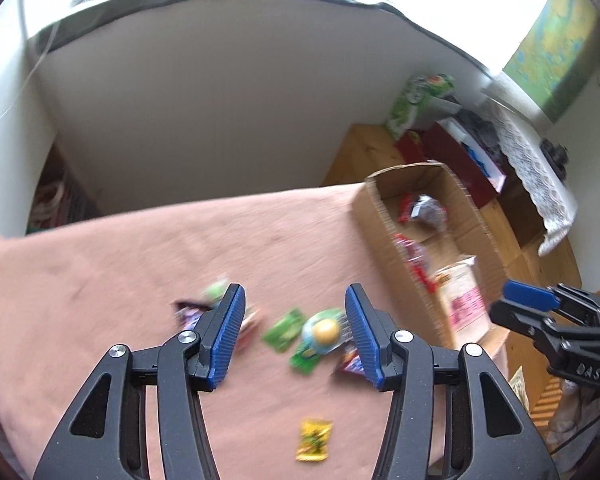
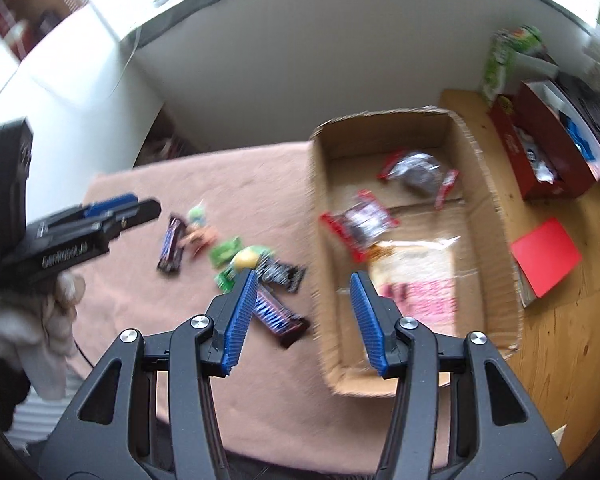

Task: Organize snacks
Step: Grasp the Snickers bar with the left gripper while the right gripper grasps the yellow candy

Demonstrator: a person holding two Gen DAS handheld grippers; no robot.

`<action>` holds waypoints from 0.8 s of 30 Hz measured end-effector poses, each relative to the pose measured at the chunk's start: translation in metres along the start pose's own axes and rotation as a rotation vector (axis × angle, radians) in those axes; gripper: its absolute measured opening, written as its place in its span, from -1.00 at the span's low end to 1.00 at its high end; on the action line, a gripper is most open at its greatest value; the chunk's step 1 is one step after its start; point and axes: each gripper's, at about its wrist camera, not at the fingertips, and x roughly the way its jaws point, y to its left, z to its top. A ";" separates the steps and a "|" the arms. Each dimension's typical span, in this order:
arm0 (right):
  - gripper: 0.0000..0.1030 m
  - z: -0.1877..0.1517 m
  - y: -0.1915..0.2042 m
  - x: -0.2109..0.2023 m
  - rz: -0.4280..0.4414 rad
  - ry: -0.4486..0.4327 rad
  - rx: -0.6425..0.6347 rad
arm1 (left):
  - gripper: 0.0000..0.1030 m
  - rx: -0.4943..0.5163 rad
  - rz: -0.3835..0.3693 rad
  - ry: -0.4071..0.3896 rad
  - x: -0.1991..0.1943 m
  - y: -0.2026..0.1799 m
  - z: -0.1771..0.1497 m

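Observation:
Several small snacks lie on a pink cloth [image 1: 100, 272]: a green packet [image 1: 284, 328], a green pack with a yellow ball [image 1: 325, 332], a yellow sachet [image 1: 314, 439] and dark bars [image 2: 171, 245]. A cardboard box [image 2: 496, 216] at the cloth's right edge holds red-ended packets [image 2: 360, 224] and a large pink-labelled bag [image 2: 424, 280]. My left gripper [image 1: 295, 332] is open and empty above the green snacks. My right gripper [image 2: 304, 316] is open and empty above the box's left wall and a dark bar [image 2: 280, 318]. Each gripper also shows in the other's view.
The cloth's far edge meets a white wall. Right of the box is a wooden surface [image 2: 568, 344] with a red box of items [image 2: 540, 152], a red card [image 2: 546, 256] and a green bag [image 2: 504, 56]. A gloved hand [image 2: 32, 320] holds the left gripper.

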 end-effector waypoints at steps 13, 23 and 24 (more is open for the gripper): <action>-0.01 -0.059 0.073 0.077 0.069 0.209 -0.072 | -0.01 -0.126 0.094 0.059 0.004 0.078 -0.043; -0.01 -0.079 0.078 0.129 0.065 0.309 0.068 | -0.01 -0.090 0.084 0.130 0.038 0.084 -0.053; -0.01 -0.080 0.078 0.131 0.067 0.312 0.073 | -0.01 -0.088 0.084 0.132 0.040 0.084 -0.053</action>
